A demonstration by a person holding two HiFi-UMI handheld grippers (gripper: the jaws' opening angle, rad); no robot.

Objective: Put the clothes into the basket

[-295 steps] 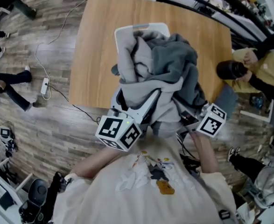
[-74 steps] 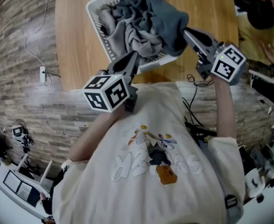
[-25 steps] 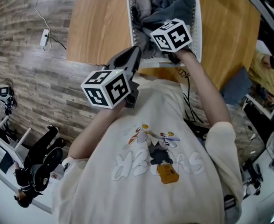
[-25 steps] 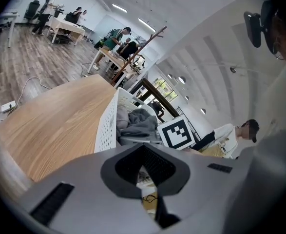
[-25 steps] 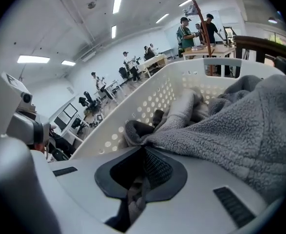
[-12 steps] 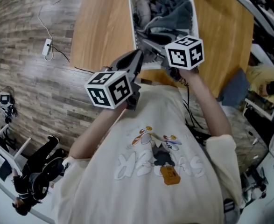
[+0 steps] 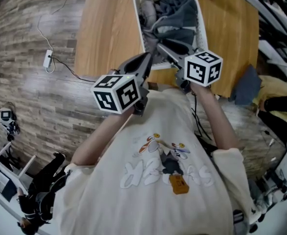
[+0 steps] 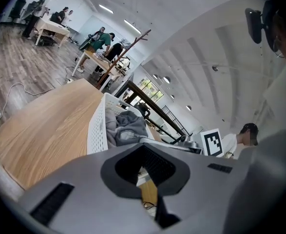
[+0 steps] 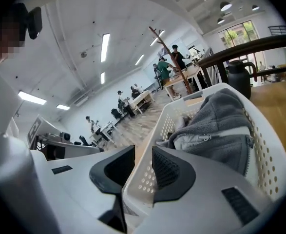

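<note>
Clothes [image 7: 175, 11] in basket [image 7: 138, 13], R gripper [image 7: 160, 46] opening.
L gripper [image 7: 147, 58] jaws together, empty; R grips nothing (rim in gap). Lift straight, w/o snagging fabric.

We wear a loose, cream, short-sleeved T-shirt [image 7: 148, 204]. Large pale block lettering [image 7: 136, 173] runs across its chest. A small cartoon print [image 7: 165, 156] in dark and white sits beside it, next to an orange-brown patch [image 7: 178, 184]. The sleeves [image 7: 231, 163] are wide.
</note>
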